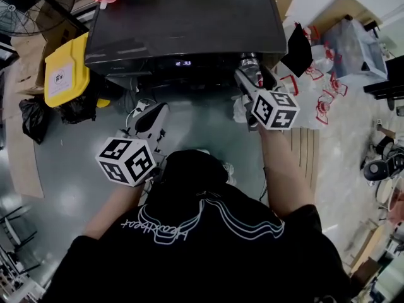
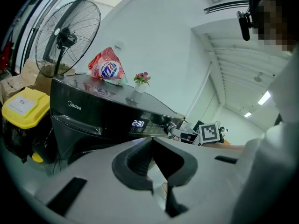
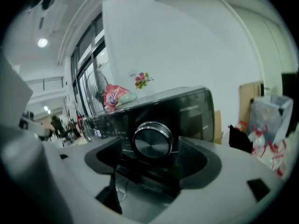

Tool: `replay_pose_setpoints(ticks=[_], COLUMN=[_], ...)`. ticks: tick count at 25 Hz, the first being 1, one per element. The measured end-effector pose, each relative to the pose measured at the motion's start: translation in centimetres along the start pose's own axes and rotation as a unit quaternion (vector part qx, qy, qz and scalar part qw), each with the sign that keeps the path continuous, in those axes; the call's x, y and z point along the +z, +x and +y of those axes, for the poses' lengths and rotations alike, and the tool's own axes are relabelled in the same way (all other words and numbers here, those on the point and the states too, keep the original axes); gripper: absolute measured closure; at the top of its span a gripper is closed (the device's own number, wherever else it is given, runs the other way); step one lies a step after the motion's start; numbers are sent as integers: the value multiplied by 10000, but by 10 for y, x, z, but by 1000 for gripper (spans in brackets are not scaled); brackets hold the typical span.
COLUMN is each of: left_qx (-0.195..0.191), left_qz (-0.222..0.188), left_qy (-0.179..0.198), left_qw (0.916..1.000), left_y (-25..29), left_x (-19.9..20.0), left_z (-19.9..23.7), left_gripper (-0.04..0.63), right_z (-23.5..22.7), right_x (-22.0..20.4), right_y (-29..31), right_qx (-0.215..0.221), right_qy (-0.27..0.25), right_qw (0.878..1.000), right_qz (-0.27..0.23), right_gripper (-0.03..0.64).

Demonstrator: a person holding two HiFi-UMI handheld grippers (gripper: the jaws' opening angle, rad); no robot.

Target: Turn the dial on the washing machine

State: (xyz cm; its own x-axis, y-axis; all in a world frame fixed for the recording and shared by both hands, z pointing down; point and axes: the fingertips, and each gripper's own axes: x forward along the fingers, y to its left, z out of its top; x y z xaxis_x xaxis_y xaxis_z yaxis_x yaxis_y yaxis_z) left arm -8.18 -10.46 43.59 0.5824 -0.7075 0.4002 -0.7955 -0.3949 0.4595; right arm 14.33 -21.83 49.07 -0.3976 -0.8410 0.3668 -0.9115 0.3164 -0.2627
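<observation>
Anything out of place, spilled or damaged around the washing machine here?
Nothing looks spilled or damaged. There is only clutter: crumpled plastic bags are heaped on the floor to the right of the washing machine, and a detergent bag sits on its top.

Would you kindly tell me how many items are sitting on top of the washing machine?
2. A red-and-white bag lies on top of the washing machine, and a small vase of pink flowers stands just right of it in the left gripper view. Others may be hidden behind.
</observation>
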Motion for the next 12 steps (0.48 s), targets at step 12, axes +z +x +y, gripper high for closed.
replay_pose_setpoints(ticks=[12], left_qx=[142], left_qz=[-63], left_qy=[-118], left_qw=[9998], left_y=[-5], left_x=[-9], left_z=[15], left_gripper=[589], right_z=[7], right_x=[5], right_y=[-6], right_qx=[-1423], right_qy=[-3342], right_qw=[9316], right_qz=[113], right_gripper=[261])
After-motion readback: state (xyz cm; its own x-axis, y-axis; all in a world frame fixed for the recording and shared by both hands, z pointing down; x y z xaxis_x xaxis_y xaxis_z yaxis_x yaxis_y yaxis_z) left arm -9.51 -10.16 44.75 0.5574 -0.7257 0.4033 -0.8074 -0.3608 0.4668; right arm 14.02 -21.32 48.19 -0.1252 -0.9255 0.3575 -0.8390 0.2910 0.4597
